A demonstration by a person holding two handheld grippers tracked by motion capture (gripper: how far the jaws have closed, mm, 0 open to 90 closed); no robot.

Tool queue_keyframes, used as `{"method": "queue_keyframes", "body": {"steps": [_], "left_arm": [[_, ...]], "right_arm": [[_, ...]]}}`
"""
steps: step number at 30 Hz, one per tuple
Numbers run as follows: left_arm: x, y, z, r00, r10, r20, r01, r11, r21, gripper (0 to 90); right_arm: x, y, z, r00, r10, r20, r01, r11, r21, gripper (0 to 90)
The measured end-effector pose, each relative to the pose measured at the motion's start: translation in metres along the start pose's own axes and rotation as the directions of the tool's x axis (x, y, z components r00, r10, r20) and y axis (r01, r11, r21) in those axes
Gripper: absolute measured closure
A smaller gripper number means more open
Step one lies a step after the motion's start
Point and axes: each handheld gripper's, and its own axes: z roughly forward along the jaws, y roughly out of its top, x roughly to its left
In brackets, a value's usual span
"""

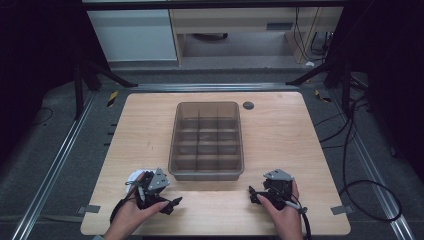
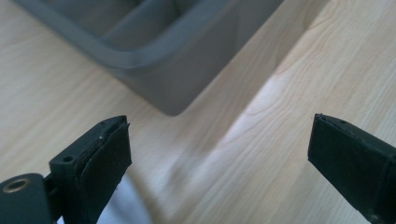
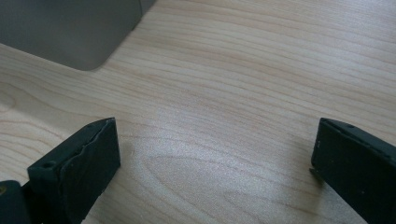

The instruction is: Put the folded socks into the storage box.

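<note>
A grey, see-through divided bin (image 1: 207,140) stands on the bench (image 1: 280,135), midway between its side edges, its compartments bare. A small dark round disc (image 1: 248,105) lies just off the bin's far right corner. Something white (image 1: 134,176) rests near the bench's near left corner. Cables (image 1: 367,187) trail over the floor to the right.

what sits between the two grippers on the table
Nothing: in the high view, bare wooden table runs from the left gripper to the right gripper. The grey divided bin sits just beyond.
</note>
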Motion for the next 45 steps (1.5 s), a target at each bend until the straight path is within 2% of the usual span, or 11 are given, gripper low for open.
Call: {"method": "queue_keyframes", "body": {"steps": [11,19,23,24,29,30,37,40,42,44,45], "left_arm": [[0.045,0.000,-0.030,0.9983,0.050,-0.028,-0.048,0.9965,0.068,6.4],[0.061,0.009,-0.041,0.9935,0.106,-0.041,-0.102,0.9911,0.086,6.5],[0.065,0.014,-0.042,0.9921,0.123,-0.024,-0.119,0.9840,0.132,6.2],[0.067,0.017,-0.044,0.9881,0.153,-0.015,-0.149,0.9776,0.149,6.1],[0.073,0.023,-0.050,0.9805,0.195,0.020,-0.196,0.9647,0.176,8.5],[0.077,0.025,-0.054,0.9751,0.220,0.027,-0.221,0.9564,0.191,9.6],[0.086,0.028,-0.063,0.9667,0.251,0.048,-0.256,0.9426,0.215,10.1],[0.083,0.026,-0.064,0.9505,0.301,0.076,-0.311,0.9173,0.249,8.7],[0.081,0.024,-0.063,0.9476,0.307,0.088,-0.319,0.9133,0.253,9.6],[0.076,0.016,-0.059,0.9366,0.330,0.117,-0.350,0.8943,0.279,9.9],[0.076,0.016,-0.059,0.9366,0.330,0.117,-0.350,0.8943,0.279,10.6]], "right_arm": [[0.000,0.000,0.000,1.0000,-0.004,-0.002,0.004,1.000,0.002,1.0],[-0.001,0.001,0.001,1.0000,-0.006,-0.007,0.006,1.000,0.001,0.9],[0.000,0.002,0.001,1.0000,-0.005,-0.006,0.005,1.000,0.002,0.9],[0.000,0.001,0.001,1.0000,-0.005,-0.006,0.005,1.000,0.002,0.9],[0.000,0.001,0.001,1.0000,-0.006,-0.006,0.006,1.000,0.002,0.9],[0.000,0.001,0.001,1.0000,-0.005,-0.006,0.005,1.000,0.002,0.9],[0.000,0.001,0.001,1.0000,-0.005,-0.006,0.005,1.000,0.002,0.9],[0.000,0.001,0.001,1.0000,-0.005,-0.006,0.005,1.000,0.002,0.9],[0.000,0.001,0.001,1.0000,-0.005,-0.006,0.005,1.000,0.002,0.9],[0.000,0.001,0.001,1.0000,-0.005,-0.006,0.005,1.000,0.002,0.9],[0.000,0.001,0.001,1.0000,-0.005,-0.006,0.005,1.000,0.002,0.9]]}}
